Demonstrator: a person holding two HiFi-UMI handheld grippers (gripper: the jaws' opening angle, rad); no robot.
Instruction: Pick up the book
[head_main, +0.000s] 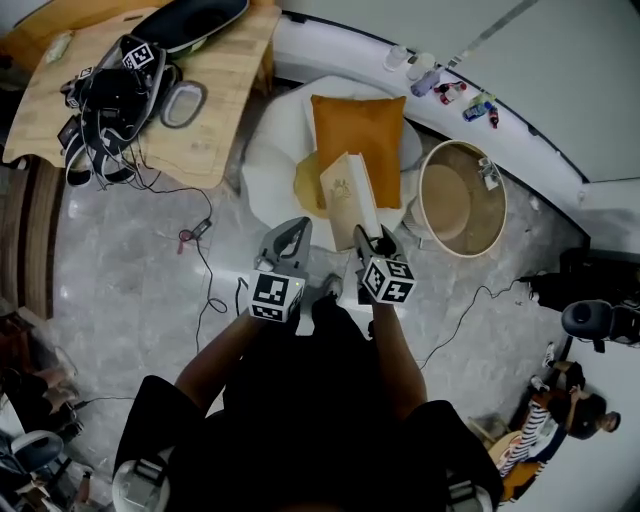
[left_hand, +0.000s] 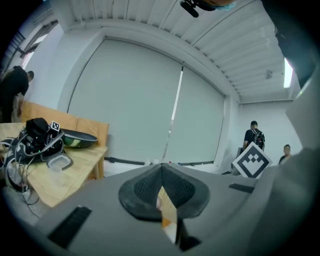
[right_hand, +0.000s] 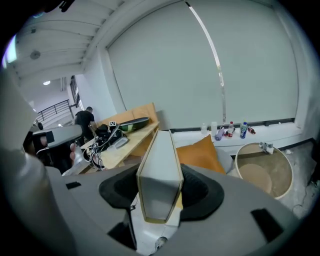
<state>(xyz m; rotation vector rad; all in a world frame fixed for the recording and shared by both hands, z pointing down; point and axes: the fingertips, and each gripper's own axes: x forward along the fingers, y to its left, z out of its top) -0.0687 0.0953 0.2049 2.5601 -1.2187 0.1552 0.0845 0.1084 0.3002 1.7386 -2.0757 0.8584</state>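
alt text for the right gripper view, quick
A cream book is clamped between two dark fingers, its page edge toward the camera. Behind it are an orange cushion, a round basket at right and a cluttered wooden table at left.

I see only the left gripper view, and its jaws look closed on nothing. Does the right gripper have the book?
Observer: Yes. The right gripper is shut on the book, which stands up between its jaws.
Operator: What is behind the book?
Observer: An orange cushion lying on a white seat.
Operator: Is anything else near there?
Observer: A round beige tub stands beside the seat, on the right in the head view.
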